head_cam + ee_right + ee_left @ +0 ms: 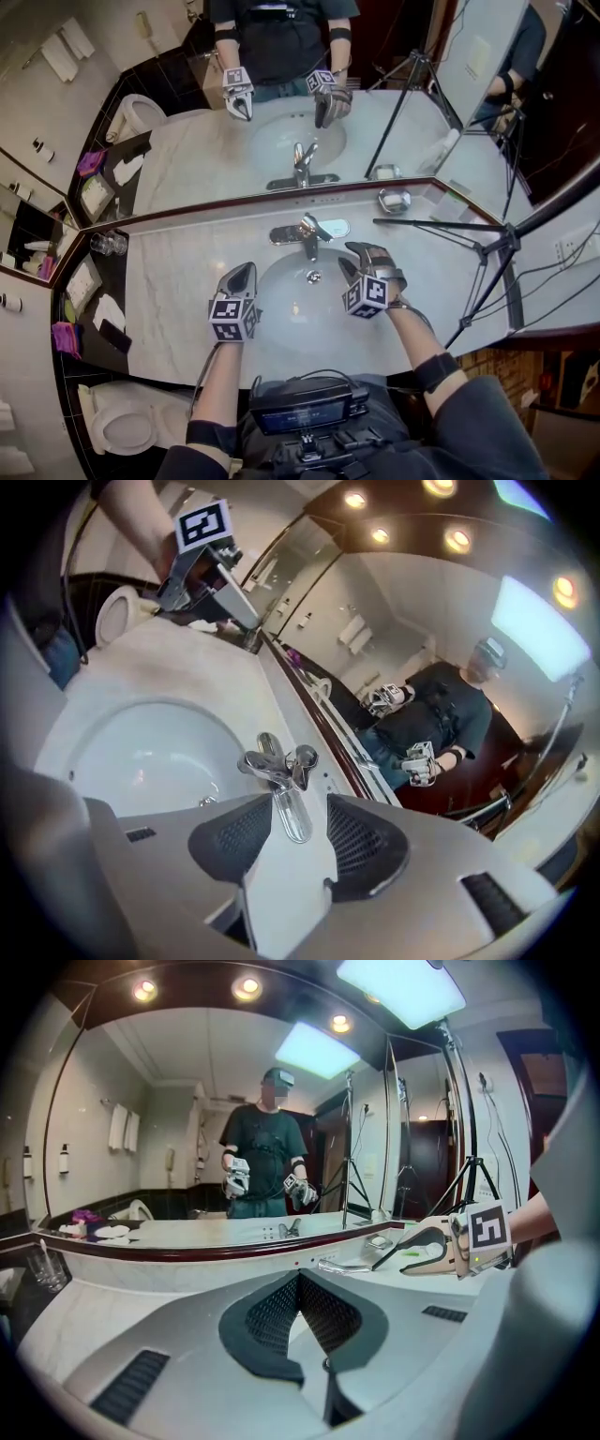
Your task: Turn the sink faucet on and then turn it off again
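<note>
The chrome faucet [307, 236] stands at the back of the white basin [281, 323], its flat lever [330, 228] pointing right. My right gripper [354, 255] hovers just right of the faucet, tilted down. In the right gripper view the lever [289, 813] lies between the open pads [361, 841] of that gripper [291, 832], with a gap on both sides. My left gripper [246, 271] hangs over the basin's left side, shut and holding nothing, as the left gripper view [300, 1283] confirms. From there the right gripper [427, 1246] shows beside the lever [345, 1265].
A mirror [187, 159] runs behind the marble counter [178, 272]. A glass [108, 244] stands at the counter's left end and a chrome dish [394, 200] at the back right. A black tripod [487, 251] rises at the right. A toilet [122, 427] sits low left.
</note>
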Motion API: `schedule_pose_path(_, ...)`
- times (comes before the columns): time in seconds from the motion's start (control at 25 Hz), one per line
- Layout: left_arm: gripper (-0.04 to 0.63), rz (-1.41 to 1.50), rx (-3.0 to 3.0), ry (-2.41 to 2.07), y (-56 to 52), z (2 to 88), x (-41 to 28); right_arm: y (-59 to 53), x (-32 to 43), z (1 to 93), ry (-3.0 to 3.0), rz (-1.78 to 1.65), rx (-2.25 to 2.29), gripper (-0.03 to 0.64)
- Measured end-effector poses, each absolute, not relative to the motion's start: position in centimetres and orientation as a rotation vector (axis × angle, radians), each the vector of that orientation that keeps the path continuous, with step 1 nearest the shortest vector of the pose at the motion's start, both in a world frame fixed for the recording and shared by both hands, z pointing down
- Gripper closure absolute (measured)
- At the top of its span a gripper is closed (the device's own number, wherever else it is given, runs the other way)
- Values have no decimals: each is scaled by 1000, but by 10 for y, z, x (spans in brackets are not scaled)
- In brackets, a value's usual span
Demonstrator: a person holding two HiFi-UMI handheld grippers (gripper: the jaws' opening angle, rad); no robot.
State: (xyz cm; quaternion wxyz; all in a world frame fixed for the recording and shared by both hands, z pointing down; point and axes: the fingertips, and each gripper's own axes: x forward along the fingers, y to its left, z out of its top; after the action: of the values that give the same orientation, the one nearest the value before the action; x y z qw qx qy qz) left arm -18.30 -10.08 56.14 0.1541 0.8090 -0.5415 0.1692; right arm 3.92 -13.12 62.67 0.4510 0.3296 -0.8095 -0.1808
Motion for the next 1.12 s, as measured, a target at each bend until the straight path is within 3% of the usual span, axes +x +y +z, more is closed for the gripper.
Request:
schedule_pose_path(0.44, 595, 492, 2304, -1539, -115, 570, -184, -177, 15, 660, -1797, -743, 581, 388)
schedule_pose_path(1.12, 594, 505, 2263, -1524, -123, 591, -192, -209, -12, 673, -1779, -752, 476, 397)
